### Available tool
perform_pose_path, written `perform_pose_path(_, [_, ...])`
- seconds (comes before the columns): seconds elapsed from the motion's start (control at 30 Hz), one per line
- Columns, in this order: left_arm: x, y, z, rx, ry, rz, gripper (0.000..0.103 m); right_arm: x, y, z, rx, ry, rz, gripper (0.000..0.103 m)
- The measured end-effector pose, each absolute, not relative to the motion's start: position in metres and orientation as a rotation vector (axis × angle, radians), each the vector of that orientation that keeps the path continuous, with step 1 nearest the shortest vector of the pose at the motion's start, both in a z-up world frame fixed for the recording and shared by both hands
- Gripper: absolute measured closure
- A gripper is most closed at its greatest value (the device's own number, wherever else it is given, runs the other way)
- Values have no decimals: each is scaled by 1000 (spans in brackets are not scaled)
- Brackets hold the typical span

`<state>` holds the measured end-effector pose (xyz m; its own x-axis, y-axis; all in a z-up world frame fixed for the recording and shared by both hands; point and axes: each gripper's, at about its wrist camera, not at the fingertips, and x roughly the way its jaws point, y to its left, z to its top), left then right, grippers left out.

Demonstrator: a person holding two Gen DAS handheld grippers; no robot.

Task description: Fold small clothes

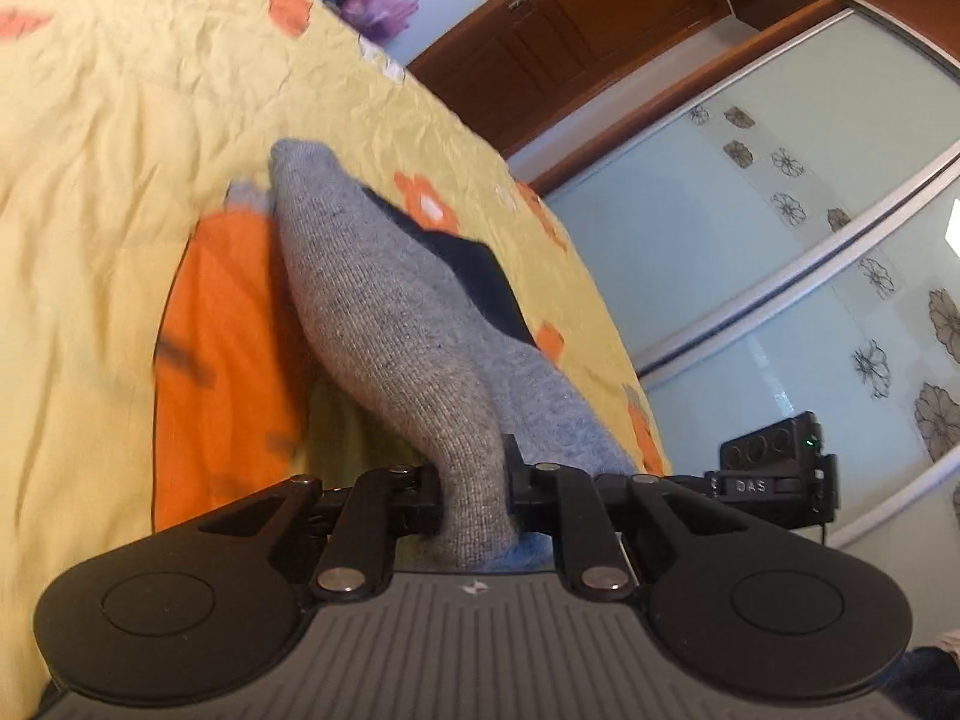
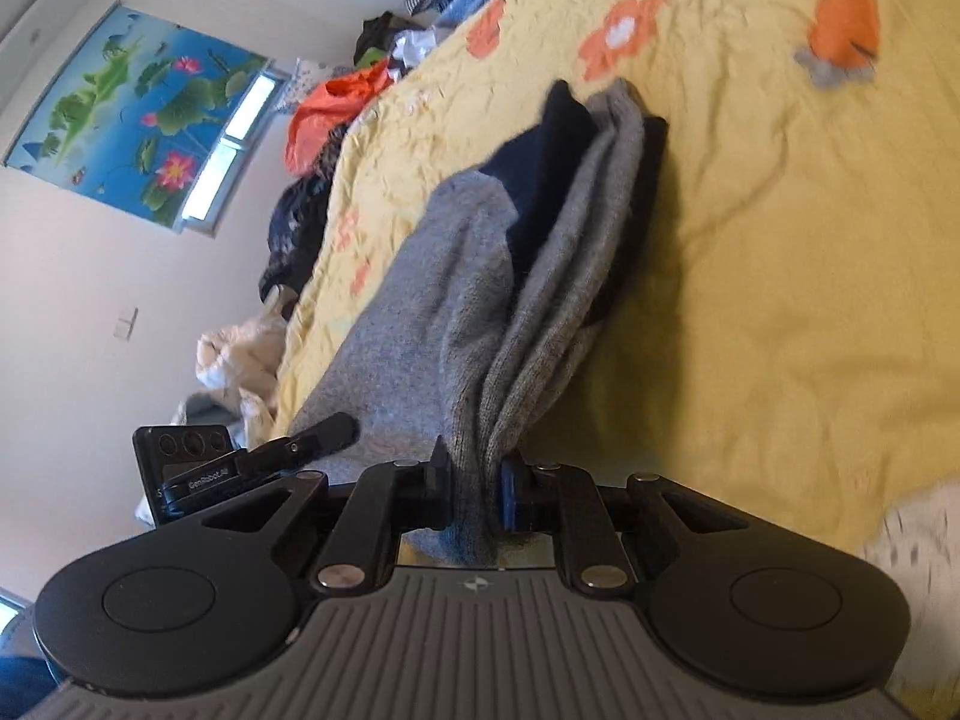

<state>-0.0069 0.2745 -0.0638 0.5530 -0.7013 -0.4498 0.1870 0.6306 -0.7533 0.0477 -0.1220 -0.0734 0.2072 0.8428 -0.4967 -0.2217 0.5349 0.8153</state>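
A grey knitted sock with a dark navy patch hangs over the yellow bedspread. My left gripper is shut on one end of it. In the right wrist view the same grey sock, doubled over with its navy part showing, runs forward from my right gripper, which is shut on the other end. The other gripper's finger and camera block show at the left of that view. An orange garment lies flat on the bed left of the sock.
The bedspread has orange flower prints. A pile of clothes lines the far bed edge. Sliding wardrobe doors stand beyond the bed. A white patterned cloth lies at the lower right. A small orange and grey piece lies far away.
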Motion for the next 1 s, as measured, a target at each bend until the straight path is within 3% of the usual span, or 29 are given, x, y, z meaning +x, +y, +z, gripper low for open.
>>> perform_pose_path(0.13, [-17,264,-101,-633,918,-503,87,40,-122,-112,670,1168,722,80])
perform_pose_path(0.23, [-21,257,-87,-509,882,-474,77,35,-132,-105,736,1115,683,70])
perform_pose_path(0.37, [-49,235,-28,-139,634,-402,11,41,-138,-53,612,872,607,67])
perform_pose_path(0.4, [-52,226,-18,-69,559,-411,8,51,-134,-44,607,845,614,65])
perform_pose_path(0.5, [-34,194,-9,44,482,-446,8,93,-106,-34,573,821,626,53])
perform_pose_path(0.7, [30,160,-50,1,637,-401,8,162,-44,-69,361,958,509,52])
perform_pose_path(0.73, [29,156,-56,13,645,-375,8,164,-42,-75,340,946,501,59])
perform_pose_path(0.77, [33,153,-58,23,654,-357,7,166,-41,-78,315,938,482,89])
perform_pose_path(0.87, [38,145,-62,29,665,-343,4,182,-58,-91,418,966,495,97])
perform_pose_path(1.0, [42,134,-71,76,659,-329,1,186,-53,-89,408,962,469,96])
